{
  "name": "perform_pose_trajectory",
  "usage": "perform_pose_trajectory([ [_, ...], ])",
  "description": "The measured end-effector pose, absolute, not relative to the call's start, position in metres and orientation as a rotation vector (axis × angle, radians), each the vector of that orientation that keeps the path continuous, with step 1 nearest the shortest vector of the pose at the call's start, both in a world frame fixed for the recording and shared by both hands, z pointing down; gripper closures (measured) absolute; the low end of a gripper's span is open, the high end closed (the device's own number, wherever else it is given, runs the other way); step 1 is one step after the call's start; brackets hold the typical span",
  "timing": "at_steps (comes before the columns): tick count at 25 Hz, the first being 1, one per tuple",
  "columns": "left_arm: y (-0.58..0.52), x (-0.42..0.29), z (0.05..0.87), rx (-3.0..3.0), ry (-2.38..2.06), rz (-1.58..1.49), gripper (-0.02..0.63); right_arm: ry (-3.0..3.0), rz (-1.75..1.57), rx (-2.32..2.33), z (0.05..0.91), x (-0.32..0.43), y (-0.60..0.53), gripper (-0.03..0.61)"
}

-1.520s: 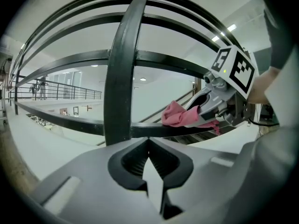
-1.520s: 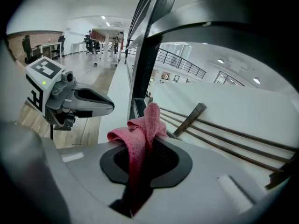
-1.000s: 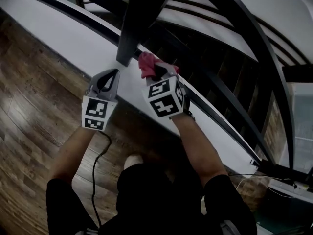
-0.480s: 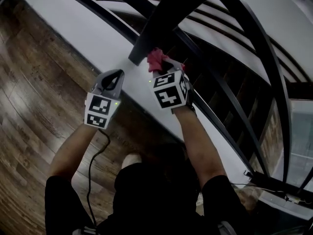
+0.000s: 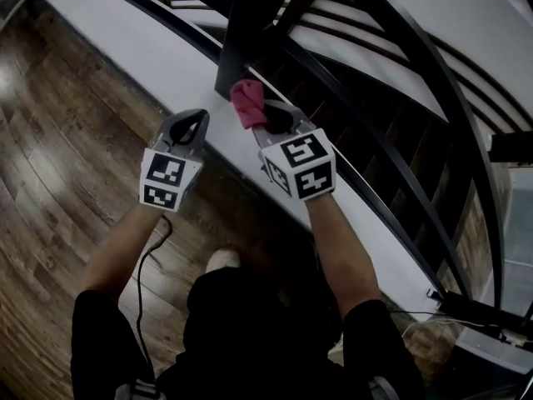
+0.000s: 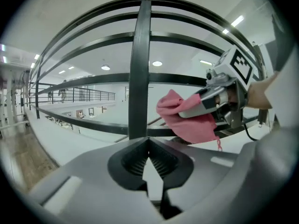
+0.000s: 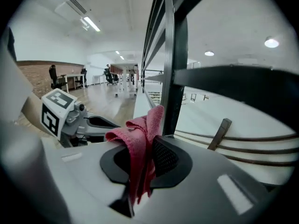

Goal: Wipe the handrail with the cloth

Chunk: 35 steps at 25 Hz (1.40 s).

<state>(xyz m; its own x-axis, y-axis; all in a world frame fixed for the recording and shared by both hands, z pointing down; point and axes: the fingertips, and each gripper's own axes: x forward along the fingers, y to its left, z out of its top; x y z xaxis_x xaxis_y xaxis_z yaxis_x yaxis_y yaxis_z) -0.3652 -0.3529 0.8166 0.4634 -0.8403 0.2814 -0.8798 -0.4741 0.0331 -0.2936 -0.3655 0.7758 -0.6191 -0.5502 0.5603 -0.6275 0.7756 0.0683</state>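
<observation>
Pink cloth clamped in right tongs — bunch pointing at post, left tongs together

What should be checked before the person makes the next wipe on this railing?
1. Cloth gripped: ok. The right gripper has the pink cloth pinched between its fingers.
2. Cloth left free for wiping: ok. A bunch pokes out past the fingertips.
3. Cloth pressed against the rail: cannot tell. It sits right beside the vertical post, but contact is unclear.
4. Other hand out of the way: ok. The left gripper is shut on nothing, to the left of the post.
5. Cable clear of the railing: ok. It hangs down by the person's left arm.
</observation>
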Motion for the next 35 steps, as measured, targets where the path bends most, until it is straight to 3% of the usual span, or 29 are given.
perform_pose_trajectory([
  [6, -0.333, -0.336, 0.757, 2.54, -1.568, 0.183, 0.614, -2.583, 0.102, 0.903, 0.713, -0.238, -0.305, 0.529],
  [12, -0.301, -0.268, 0.635, 2.553, -1.642, 0.135, 0.614, -2.752, 0.041, 0.863, 0.6, -0.162, -0.255, 0.529],
  [22, -0.225, -0.258, 0.41, 2.354, -1.896, 0.052, 0.614, -2.834, 0.073, 0.619, 0.395, -0.158, -0.197, 0.529],
  [26, -0.199, -0.277, 0.334, 2.268, -1.988, 0.003, 0.614, -2.814, -0.141, 0.56, 0.319, -0.159, -0.155, 0.529],
  [35, -0.202, -0.227, 0.167, 2.535, -1.716, -0.224, 0.614, -2.873, -0.098, 0.804, 0.156, -0.109, -0.149, 0.529],
])
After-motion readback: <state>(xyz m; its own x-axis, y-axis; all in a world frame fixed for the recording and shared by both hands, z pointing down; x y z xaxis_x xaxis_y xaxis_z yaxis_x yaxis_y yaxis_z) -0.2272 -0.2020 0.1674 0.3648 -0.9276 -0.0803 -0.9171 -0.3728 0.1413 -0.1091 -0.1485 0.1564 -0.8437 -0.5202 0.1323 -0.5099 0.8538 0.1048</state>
